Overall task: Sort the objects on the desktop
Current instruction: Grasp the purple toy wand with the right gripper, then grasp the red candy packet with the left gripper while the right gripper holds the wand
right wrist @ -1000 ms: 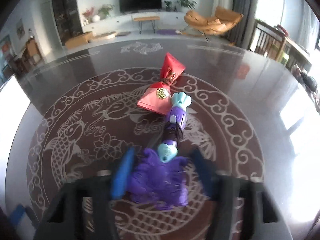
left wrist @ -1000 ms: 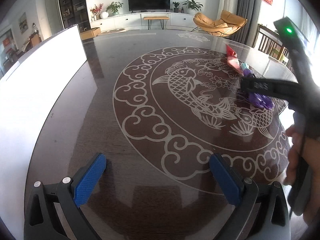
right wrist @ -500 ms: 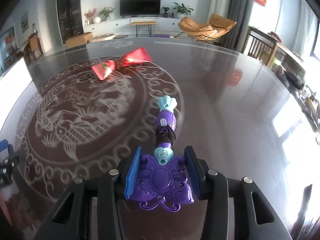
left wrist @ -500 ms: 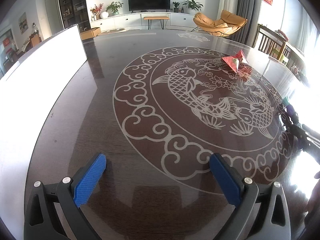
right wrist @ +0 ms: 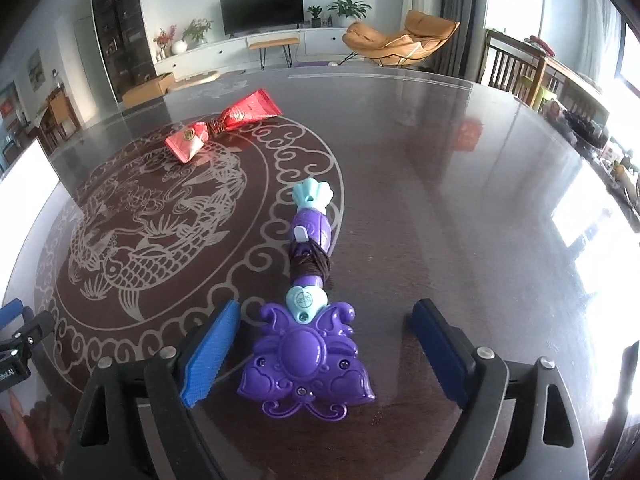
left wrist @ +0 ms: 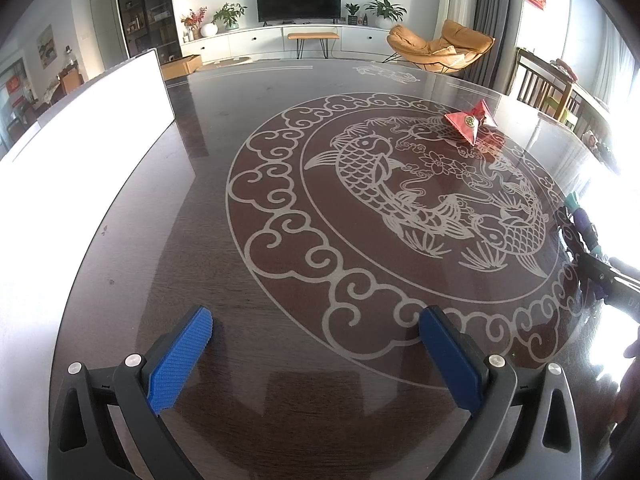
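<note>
A purple and teal toy wand (right wrist: 308,336) lies on the dark table between the wide-open fingers of my right gripper (right wrist: 326,346), touched by neither pad. Its teal tip points away from me. A red pouch (right wrist: 224,126) lies farther back left, on the fish pattern. In the left wrist view my left gripper (left wrist: 316,354) is open and empty above the near table edge. The red pouch (left wrist: 470,122) shows at the far right there, and the wand (left wrist: 580,220) shows at the right edge beside the right gripper's body.
A white board (left wrist: 80,152) stands along the table's left side. The round fish and cloud pattern (left wrist: 400,216) covers the table's middle. Wooden chairs (right wrist: 516,68) stand beyond the far right edge.
My right gripper carried the wand from beside the red pouch to the table's right side, set it down and opened. The left gripper has not moved.
</note>
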Demonstrator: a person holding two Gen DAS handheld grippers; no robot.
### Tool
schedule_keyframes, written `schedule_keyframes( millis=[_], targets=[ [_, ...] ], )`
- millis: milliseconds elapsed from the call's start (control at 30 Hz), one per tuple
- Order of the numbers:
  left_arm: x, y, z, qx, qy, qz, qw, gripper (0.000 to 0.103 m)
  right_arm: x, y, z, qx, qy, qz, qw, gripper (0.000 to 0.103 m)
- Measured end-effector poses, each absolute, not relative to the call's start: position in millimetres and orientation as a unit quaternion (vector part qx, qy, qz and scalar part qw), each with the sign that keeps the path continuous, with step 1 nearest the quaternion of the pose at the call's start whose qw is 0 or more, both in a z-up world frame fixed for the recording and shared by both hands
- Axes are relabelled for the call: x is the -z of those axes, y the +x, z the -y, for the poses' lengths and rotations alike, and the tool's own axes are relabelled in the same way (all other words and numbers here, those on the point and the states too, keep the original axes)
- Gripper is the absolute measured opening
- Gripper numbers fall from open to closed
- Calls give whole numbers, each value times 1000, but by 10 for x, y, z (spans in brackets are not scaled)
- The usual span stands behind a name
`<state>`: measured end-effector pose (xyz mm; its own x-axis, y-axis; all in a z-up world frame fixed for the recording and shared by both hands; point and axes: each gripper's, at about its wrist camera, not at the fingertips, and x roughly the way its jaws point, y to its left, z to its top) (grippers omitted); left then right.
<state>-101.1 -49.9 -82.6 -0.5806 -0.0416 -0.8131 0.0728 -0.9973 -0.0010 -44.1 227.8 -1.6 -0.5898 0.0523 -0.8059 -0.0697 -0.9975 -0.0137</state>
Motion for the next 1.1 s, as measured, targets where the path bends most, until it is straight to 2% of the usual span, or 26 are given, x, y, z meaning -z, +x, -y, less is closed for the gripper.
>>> schedule_keyframes(
  millis=[100,1100],
  targets=[
    [825,-1011,499,889,457,-17,32,103,29,-459,-2278,-890,-454,-11,33,95],
    [824,-1013,493,889,457,-17,34,103,1,-436,-2302,-897,-441,-20,37,95]
  ],
)
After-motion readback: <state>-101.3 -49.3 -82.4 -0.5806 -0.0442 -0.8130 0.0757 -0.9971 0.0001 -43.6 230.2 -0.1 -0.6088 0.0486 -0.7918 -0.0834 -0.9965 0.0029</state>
